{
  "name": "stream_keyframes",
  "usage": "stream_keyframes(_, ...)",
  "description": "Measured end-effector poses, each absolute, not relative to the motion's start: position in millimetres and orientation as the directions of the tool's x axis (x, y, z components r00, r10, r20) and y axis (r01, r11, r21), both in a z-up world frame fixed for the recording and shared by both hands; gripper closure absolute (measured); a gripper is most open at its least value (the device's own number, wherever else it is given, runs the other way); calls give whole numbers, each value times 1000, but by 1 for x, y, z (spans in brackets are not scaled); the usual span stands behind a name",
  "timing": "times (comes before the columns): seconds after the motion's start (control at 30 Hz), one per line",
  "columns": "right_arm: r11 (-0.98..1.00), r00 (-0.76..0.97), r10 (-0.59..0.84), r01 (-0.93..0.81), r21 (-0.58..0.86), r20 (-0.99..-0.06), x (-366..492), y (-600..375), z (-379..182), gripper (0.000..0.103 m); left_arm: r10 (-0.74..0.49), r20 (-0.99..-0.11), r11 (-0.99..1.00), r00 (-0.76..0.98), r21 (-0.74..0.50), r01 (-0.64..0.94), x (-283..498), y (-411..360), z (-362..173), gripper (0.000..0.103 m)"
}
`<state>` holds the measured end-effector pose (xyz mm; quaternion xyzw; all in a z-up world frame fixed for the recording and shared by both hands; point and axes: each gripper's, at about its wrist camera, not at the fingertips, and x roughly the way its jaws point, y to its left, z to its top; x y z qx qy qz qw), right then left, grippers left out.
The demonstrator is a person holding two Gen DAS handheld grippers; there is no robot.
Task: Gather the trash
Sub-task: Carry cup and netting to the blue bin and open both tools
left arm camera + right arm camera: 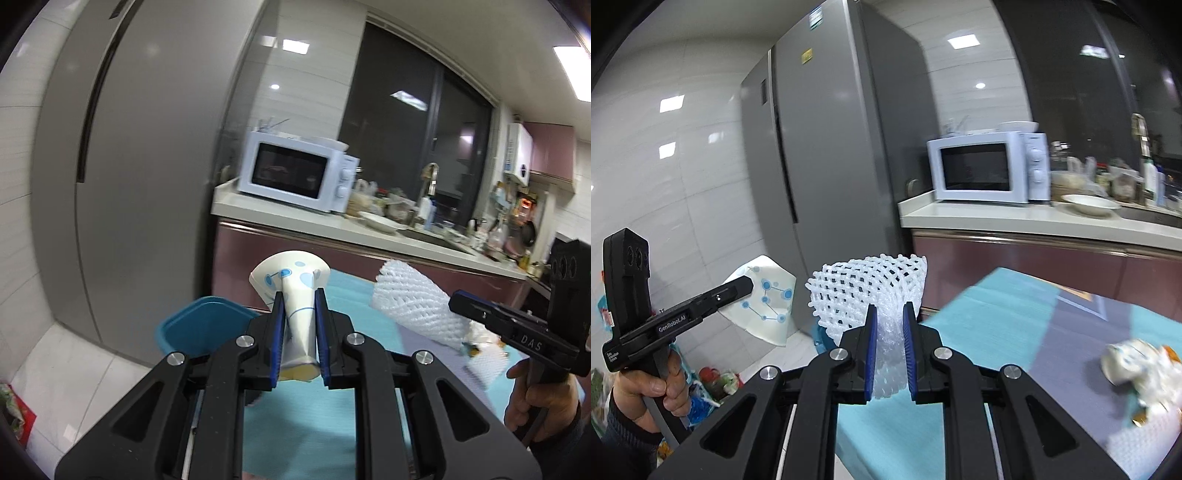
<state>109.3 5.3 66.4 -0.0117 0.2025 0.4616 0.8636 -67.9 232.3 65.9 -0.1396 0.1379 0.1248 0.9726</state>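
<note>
The left tongs (299, 306) are pinching a squashed white paper cup (291, 288) with blue dots and lines on it, the blue pads clamped on its flattened body and the flared mouth sticking out past the tips. It hangs in the air over the near edge of the surface (354, 295), which is covered in a turquoise cloth, with a blue plastic bin (199, 321) just below and to the left of the cup. The right tongs (889, 325) are closed on a white foam fruit net (868, 288), its mesh fanning out above the pads, held up off the cloth too. Both tools are side by side, each gripped by a bare hand (653, 387). Further right on the cloth lies a blurred heap of crumpled paper and wrappers (1141, 369), well apart from the net. Behind stands a tall grey fridge (827, 147), and on the pale kitchen surface beyond sit a white microwave (990, 170) and a shallow white dish (1089, 203).
</note>
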Motion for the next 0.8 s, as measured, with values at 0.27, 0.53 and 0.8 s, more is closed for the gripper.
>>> stream_keyframes(0.27, 534, 431, 783, -835, 131, -449, 147, 95, 52, 91, 256, -383, 901, 888, -239, -363, -33, 308, 34, 87)
stream_keyframes(0.53, 552, 391, 662, -831, 63, -640, 206, 189, 5, 91, 218, -491, 870, 843, -294, -396, 58, 371, -20, 87)
stream_keyframes(0.8, 539, 350, 506, -842, -28, -788, 231, 259, -41, 91, 229, -603, 838, 764, -276, -470, 128, 399, -68, 86)
